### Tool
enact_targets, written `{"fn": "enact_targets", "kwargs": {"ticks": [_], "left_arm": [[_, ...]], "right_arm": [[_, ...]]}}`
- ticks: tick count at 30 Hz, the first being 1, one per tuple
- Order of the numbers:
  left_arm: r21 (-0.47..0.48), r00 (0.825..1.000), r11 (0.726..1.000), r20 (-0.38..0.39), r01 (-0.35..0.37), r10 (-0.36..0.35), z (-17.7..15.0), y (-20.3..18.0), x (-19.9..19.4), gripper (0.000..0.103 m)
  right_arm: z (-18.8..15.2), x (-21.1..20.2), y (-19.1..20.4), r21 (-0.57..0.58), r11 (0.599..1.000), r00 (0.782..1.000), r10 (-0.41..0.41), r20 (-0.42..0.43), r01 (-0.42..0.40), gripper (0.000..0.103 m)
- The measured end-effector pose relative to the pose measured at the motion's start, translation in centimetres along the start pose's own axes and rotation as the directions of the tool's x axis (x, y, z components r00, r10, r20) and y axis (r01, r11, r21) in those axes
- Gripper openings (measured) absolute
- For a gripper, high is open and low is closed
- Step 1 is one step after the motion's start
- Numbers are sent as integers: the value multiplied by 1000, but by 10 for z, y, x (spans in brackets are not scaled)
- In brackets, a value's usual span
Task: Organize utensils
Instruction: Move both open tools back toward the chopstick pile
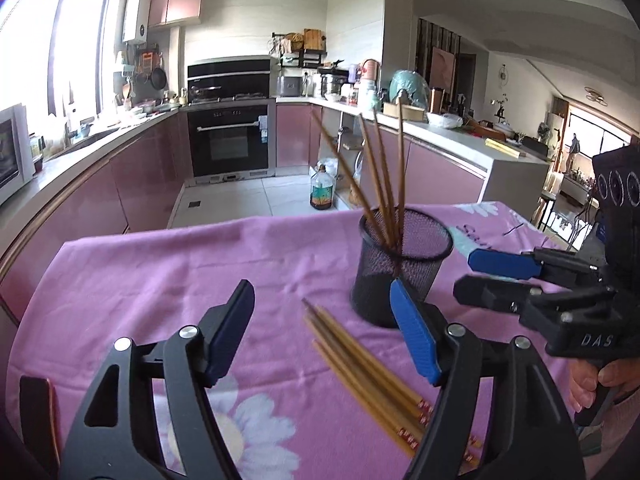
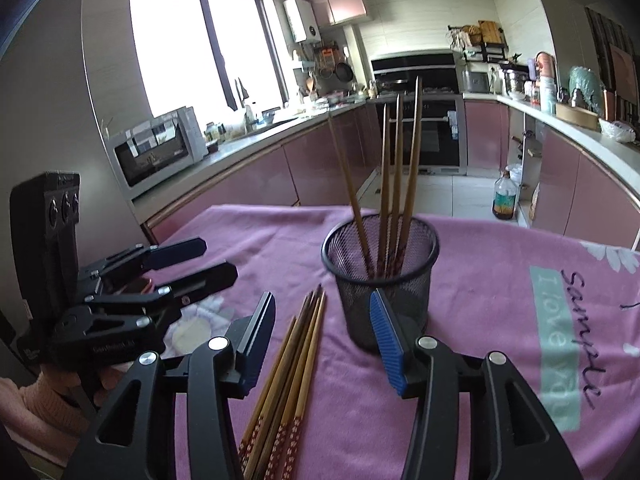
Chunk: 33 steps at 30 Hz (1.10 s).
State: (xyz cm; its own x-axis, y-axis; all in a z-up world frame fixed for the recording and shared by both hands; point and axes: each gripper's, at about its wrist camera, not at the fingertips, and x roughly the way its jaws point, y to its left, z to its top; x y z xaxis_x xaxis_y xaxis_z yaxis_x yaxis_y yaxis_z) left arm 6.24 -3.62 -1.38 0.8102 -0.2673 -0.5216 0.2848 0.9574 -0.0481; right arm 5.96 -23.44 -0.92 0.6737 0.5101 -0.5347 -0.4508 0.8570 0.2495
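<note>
Four long brown wooden chopsticks [image 2: 394,168] stand in a black mesh cup [image 2: 382,276] on the pink cloth [image 2: 500,288]. More chopsticks [image 2: 292,376] lie beside it. Left gripper [image 1: 322,326] and right gripper [image 2: 324,340] are both spread apart, holding nothing.

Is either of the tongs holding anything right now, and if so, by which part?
Nothing is held. The left tongs and right tongs are both open and empty above the loose chopsticks lying on the pink cloth.
</note>
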Motion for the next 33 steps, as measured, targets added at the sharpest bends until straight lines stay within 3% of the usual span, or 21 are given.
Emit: {"fn": "enact_targets", "kwargs": {"ticks": [5,8,12,21,28,33], "left_arm": [[-14,998,1000,-65,-7,6,-20,9,2,68],[-30,994,999,-108,17,-20,-33,11,10,67],[-37,984,998,-169,48,-54,-46,8,21,67],[5,951,997,-301,76,-71,-66,-12,56,63],[28,944,997,-326,67,-54,-70,-14,66,57],[16,939,997,-338,73,-64,-70,-8,67,51]], "right_arm": [[-19,19,6,5,1000,996,8,-89,-8,46],[-25,28,9,-2,1000,990,7,-139,-8,38],[-33,39,10,7,1000,982,10,-190,-9,35],[-47,41,3,40,999,977,17,-214,-8,35],[-50,45,2,37,999,974,17,-226,-9,34],[-49,53,5,16,1000,969,2,-249,2,27]]}}
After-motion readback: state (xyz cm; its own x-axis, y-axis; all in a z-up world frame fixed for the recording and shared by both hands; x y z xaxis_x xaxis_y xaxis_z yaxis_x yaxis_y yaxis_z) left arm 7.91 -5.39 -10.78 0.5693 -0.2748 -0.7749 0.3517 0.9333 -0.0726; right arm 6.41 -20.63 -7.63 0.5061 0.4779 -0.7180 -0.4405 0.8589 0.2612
